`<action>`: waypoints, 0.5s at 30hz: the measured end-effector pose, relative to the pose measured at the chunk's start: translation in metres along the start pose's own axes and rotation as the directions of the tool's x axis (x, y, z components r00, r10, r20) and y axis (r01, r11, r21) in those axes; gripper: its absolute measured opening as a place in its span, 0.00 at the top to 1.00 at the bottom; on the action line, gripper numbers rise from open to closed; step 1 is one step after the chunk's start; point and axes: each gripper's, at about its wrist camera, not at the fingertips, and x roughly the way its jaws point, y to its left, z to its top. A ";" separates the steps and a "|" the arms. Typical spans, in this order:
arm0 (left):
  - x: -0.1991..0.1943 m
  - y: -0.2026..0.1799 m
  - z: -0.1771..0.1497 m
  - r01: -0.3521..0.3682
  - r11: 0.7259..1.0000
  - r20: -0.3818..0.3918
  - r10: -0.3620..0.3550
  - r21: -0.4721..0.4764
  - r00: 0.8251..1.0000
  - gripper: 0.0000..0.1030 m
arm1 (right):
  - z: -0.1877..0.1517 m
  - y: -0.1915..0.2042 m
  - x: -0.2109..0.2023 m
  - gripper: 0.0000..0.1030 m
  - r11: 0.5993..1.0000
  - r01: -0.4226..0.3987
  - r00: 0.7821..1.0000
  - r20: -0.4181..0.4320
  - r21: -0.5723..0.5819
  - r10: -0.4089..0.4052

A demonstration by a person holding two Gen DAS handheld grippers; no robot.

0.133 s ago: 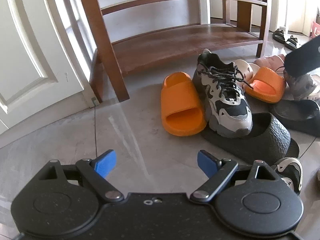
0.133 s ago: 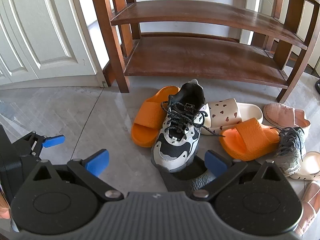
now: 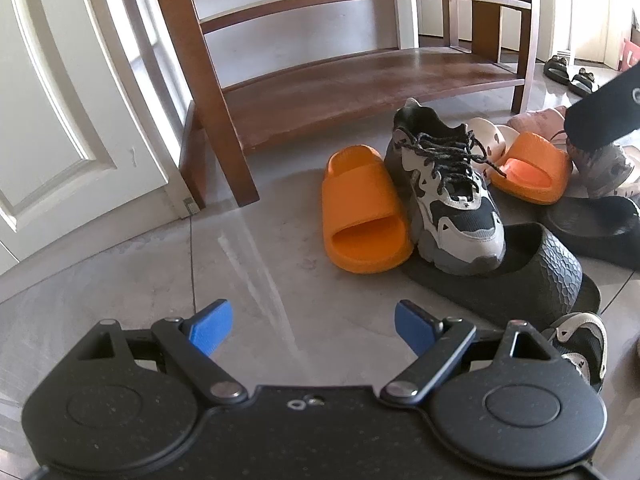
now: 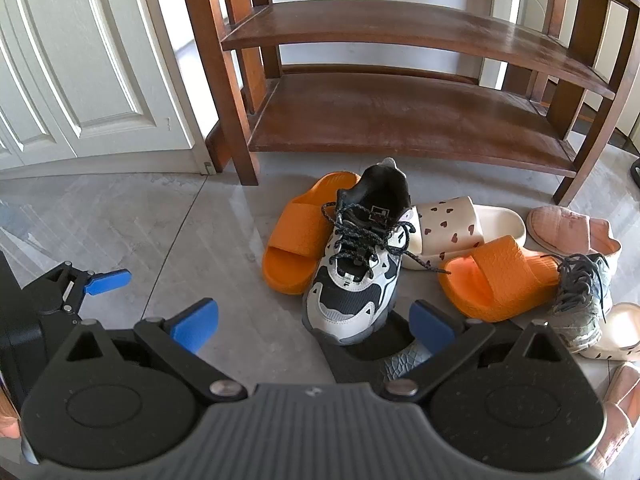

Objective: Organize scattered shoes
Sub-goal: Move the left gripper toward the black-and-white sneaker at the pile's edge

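Both tools hang low over the grey floor (image 4: 140, 216) with nothing between their blue pads: the right hand-held gripper (image 4: 314, 326) has its fingers spread wide, its gap lined up with the toe of the black-and-white sneaker (image 4: 360, 256), and the left hand-held gripper (image 3: 312, 328) is equally wide apart over bare tile, left of the pile. Seen from the right wrist, the left one also shows at the far left edge.

That sneaker lies in the middle of the scatter, upright on its sole, long axis running from the wooden shoe rack (image 4: 400, 120) toward the cameras, heel nearest the rack, toe resting on the edge of a black textured slide (image 3: 540, 276). Its loose laces trail to the right over a second orange slide (image 4: 500, 276).

Touching its left side is an orange slide (image 3: 360, 208), roughly parallel, open toe toward the cameras. Behind its right side lies a cream slide with dark hearts (image 4: 452, 224), crosswise. Further right are a pink slipper (image 4: 568, 228), a grey laced sneaker (image 4: 584, 300) and another heart-print slide (image 4: 620, 332) at the frame edge. In the left wrist view another black slide (image 3: 600, 224) lies to the right, and a second black-and-white sneaker (image 3: 580, 340) peeks beside the tool's body.

Both rack shelves are bare wood. White panelled doors (image 4: 80, 60) stand left of the rack.
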 end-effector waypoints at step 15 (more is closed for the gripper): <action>0.002 -0.003 -0.004 0.010 1.000 0.001 -0.010 0.009 1.000 0.14 | -0.002 -0.008 0.002 0.00 1.000 0.009 1.000 -0.005 0.023 -0.009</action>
